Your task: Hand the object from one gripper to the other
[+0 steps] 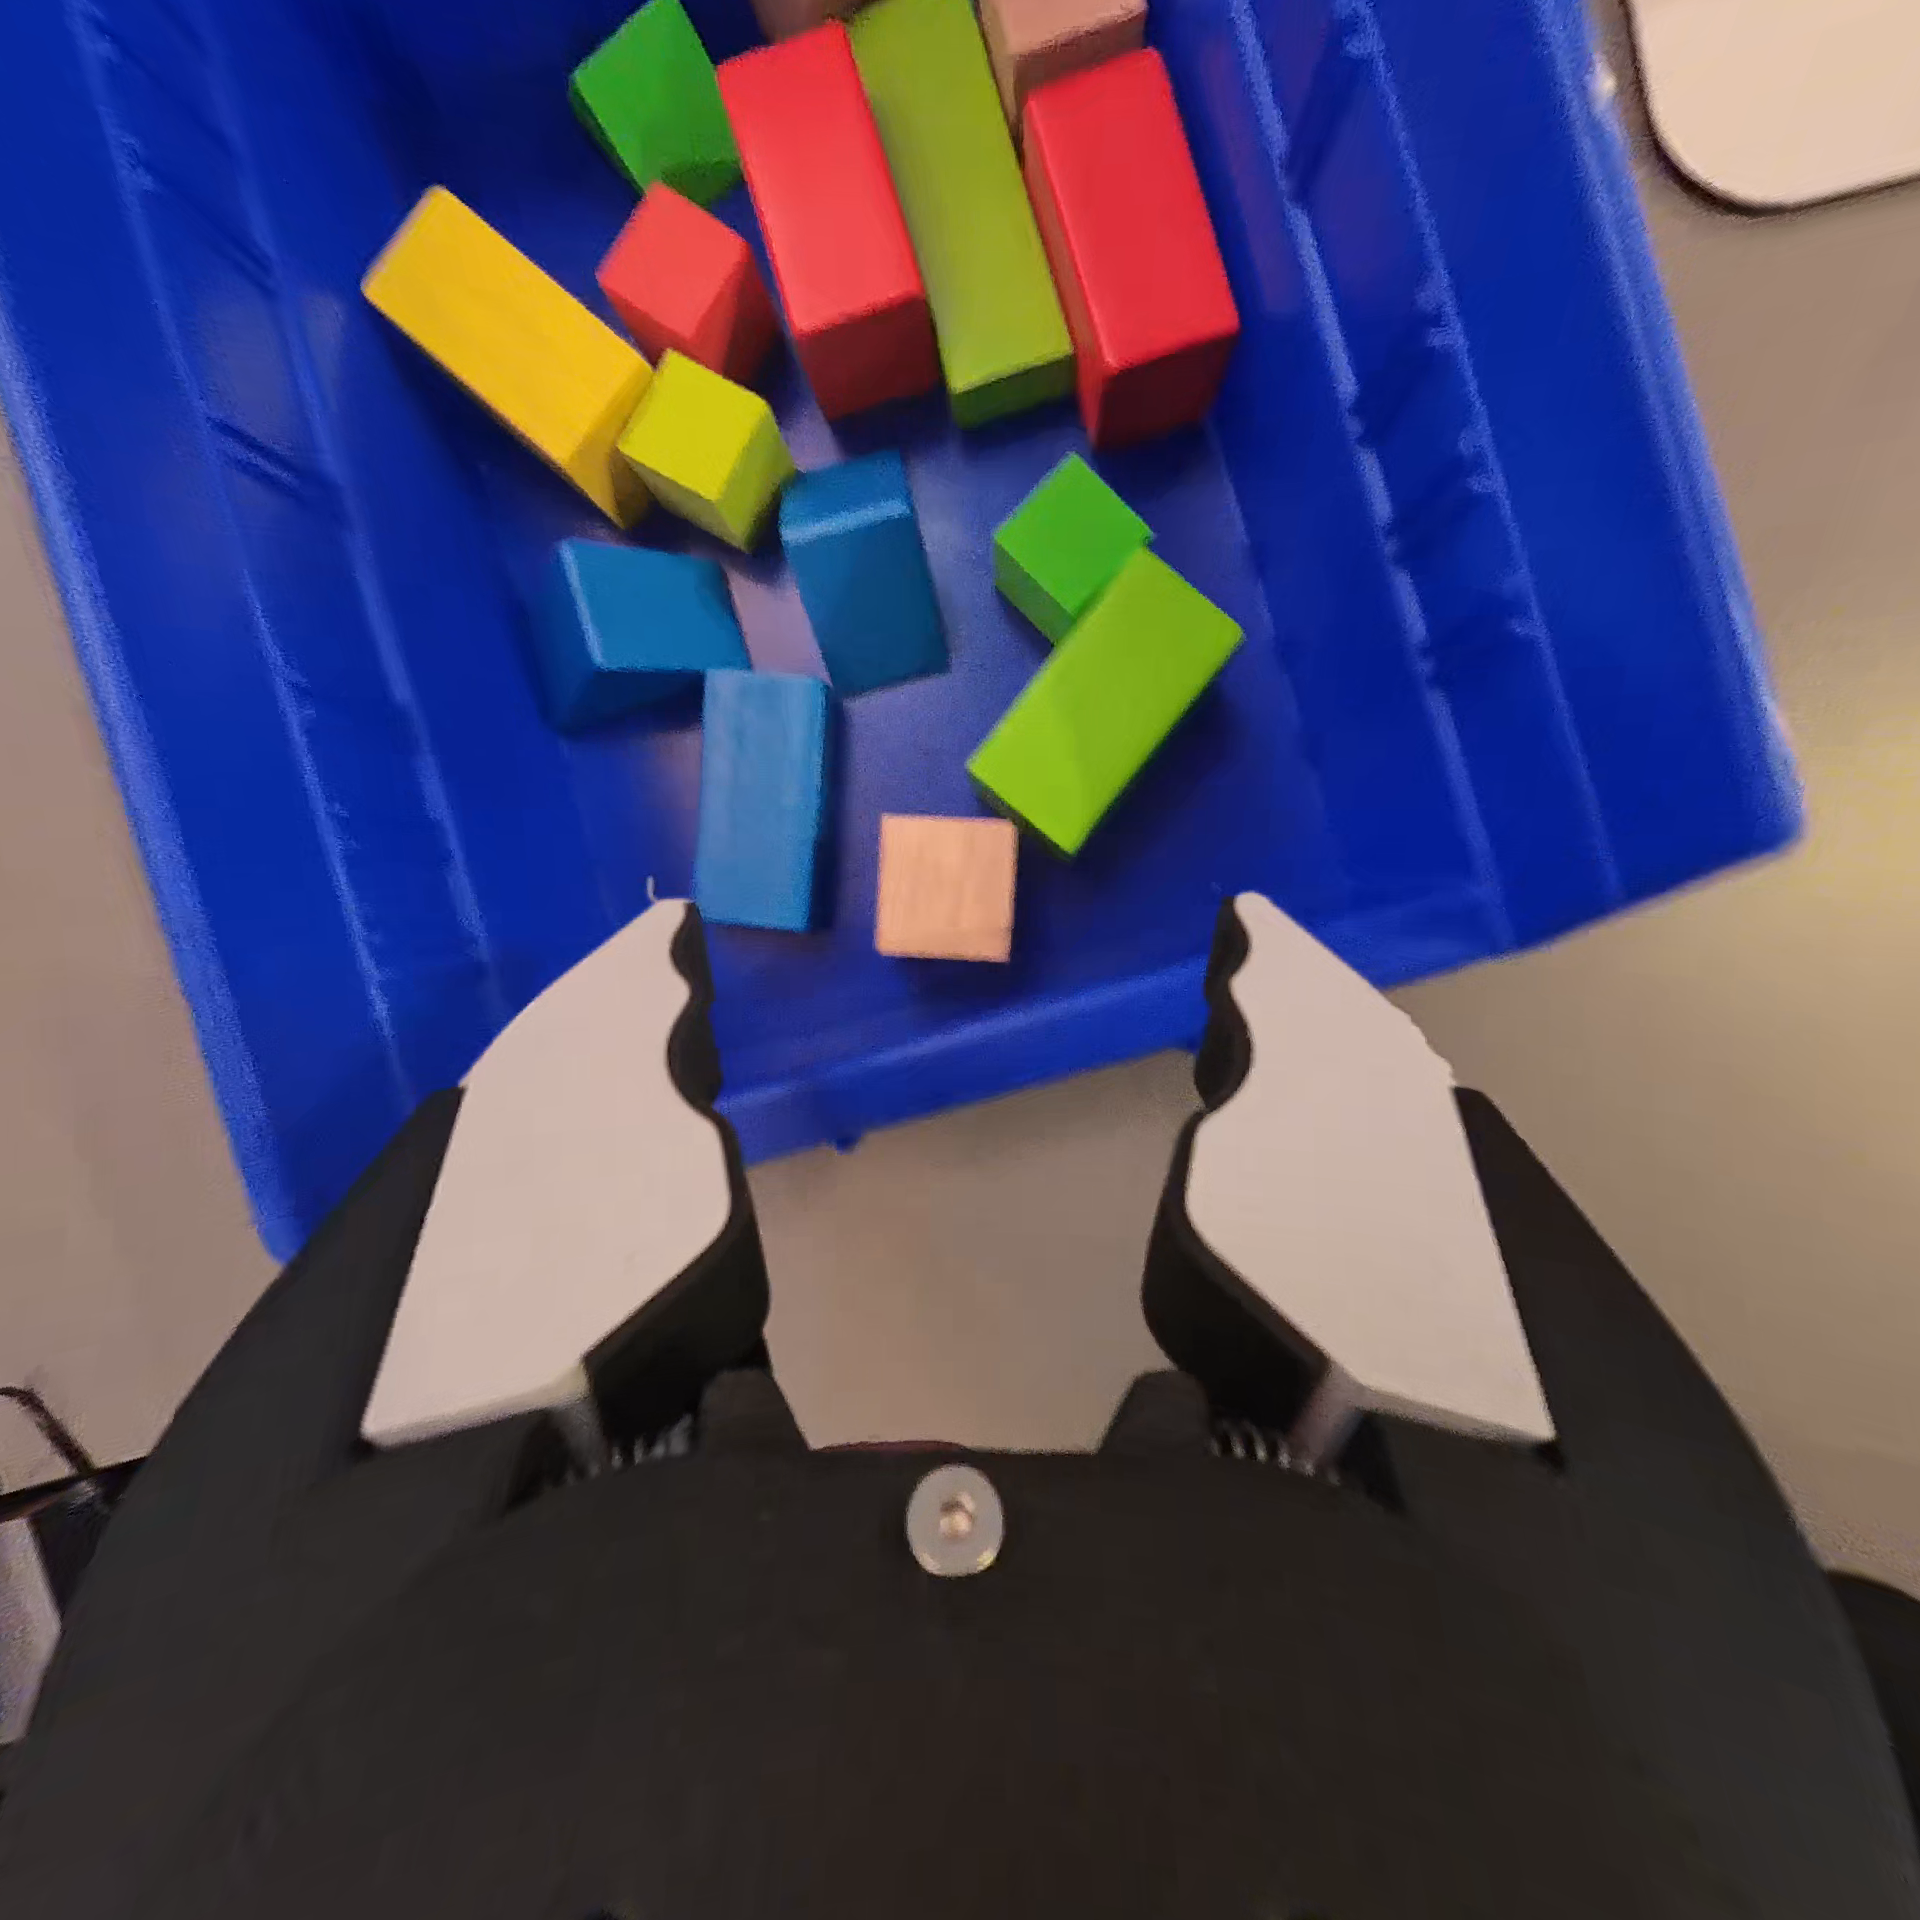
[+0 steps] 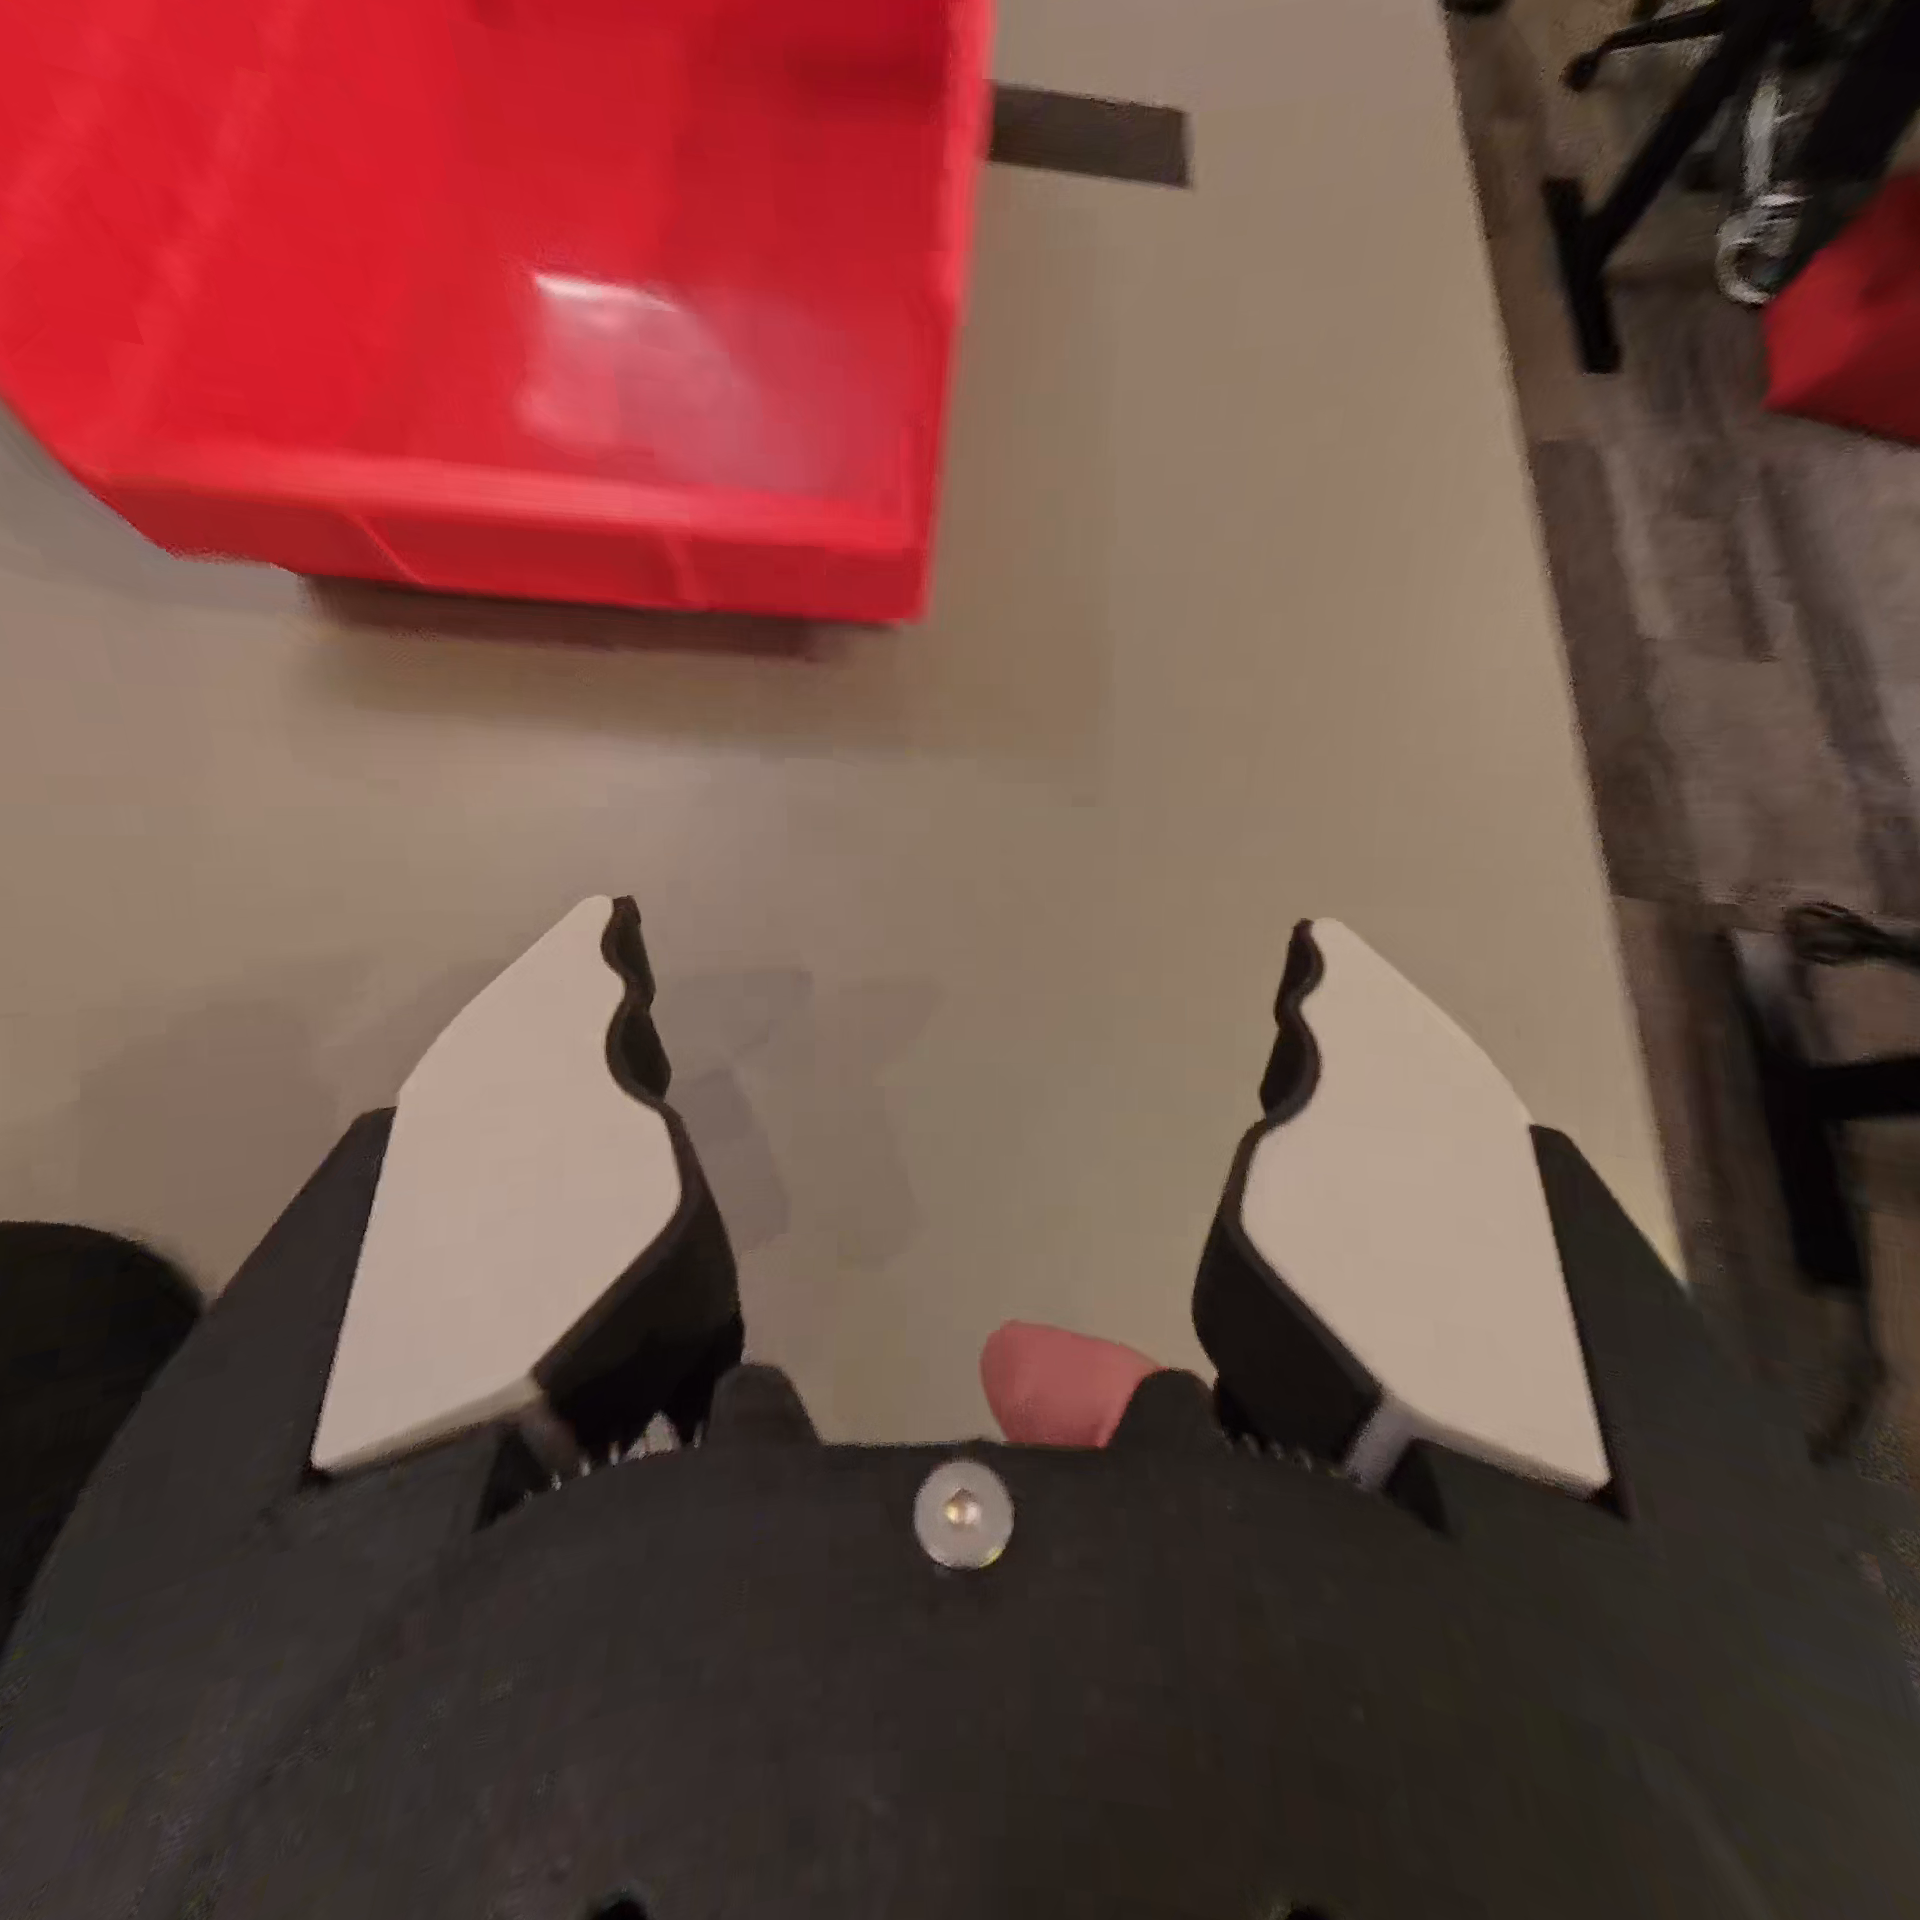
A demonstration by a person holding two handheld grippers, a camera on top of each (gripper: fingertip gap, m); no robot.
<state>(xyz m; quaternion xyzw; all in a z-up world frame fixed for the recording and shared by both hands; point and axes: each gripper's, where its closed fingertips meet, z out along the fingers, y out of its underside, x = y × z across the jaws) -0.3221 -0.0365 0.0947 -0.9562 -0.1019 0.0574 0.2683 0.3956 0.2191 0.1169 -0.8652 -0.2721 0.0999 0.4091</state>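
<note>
Pick-up not yet begun: left gripper (image 1: 961, 914) wide open, empty, over blue bin (image 1: 1558, 623); right gripper (image 2: 961, 925) likewise near red bin (image 2: 520, 540); next, grasp a block (image 1: 945, 885)

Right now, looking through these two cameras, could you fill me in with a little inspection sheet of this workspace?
Surface: pale grey table, bare between the bins.
Job's things: blue bin holding loose wooden blocks in red, green, yellow, blue and plain wood; a plain wood cube lies nearest the left hand-held gripper. Red bin; no blocks seen in the part in view.
Clutter: dark strip of tape on the table; white rounded object at the table's far corner.
Grippers: left hand-held gripper open, holding nothing, over the blue bin's near rim; right hand-held gripper open, holding nothing, over bare table.
Cables: thin dark wire at the left edge.
Surroundings: grey floor, black furniture legs.
</note>
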